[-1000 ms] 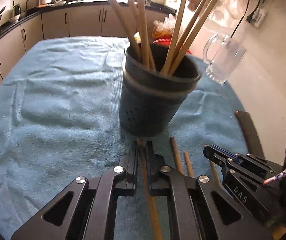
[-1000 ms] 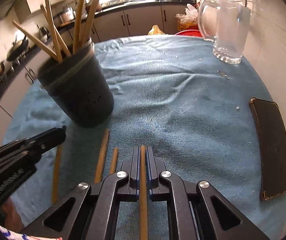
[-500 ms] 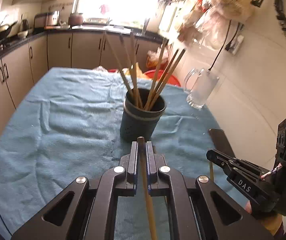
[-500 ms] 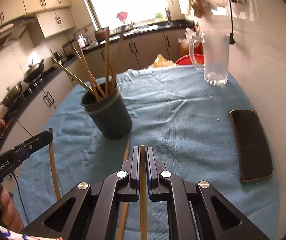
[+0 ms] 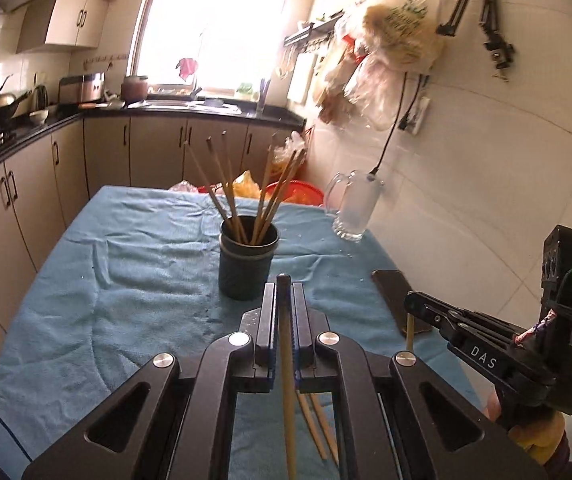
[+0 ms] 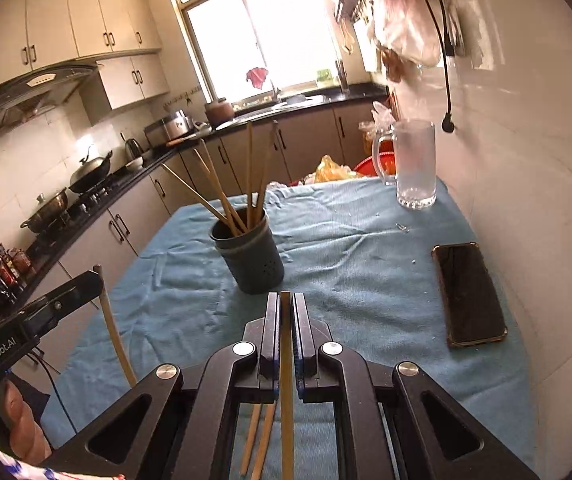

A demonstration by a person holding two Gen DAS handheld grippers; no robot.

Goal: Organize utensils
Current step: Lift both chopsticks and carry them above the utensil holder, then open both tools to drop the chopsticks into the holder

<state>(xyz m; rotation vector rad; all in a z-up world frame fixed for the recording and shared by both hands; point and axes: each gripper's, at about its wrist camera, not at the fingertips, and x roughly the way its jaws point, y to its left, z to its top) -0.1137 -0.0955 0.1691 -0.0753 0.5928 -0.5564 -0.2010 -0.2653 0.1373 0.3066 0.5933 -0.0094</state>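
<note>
Both of our grippers have risen and pulled back from the holder (image 5: 248, 264) since a second ago, each taking a chopstick up off the cloth (image 5: 133, 280); the holder looked large and close then and now sits smaller, farther ahead

We see the left gripper (image 5: 283, 300) with its jaws closed tight on the left chopstick (image 5: 288, 380), whose tip pokes out just past the jaws toward 12 o'clock while the rest runs back under the frame. From the right wrist view that gripper shows at 9 o'clock with its stick slanting down from it

Our right gripper (image 6: 285, 312) has its jaws pressed shut on the right chopstick (image 6: 286, 380), held the same way. In the left wrist view it stands at 3 o'clock, a green light on its body

Our dark holder stands upright mid-tabletop at 12 o'clock from both grippers, with several chopsticks (image 6: 221, 196) fanned out in it. Two loose chopsticks (image 6: 257, 436) lie on the cloth below the right gripper, near the 6 o'clock edge

A glass mug (image 6: 414, 168) stands at the far right of the tabletop at about 1 o'clock, and a phone (image 6: 468, 292) lies flat at 3 o'clock, well apart from the holder
</note>
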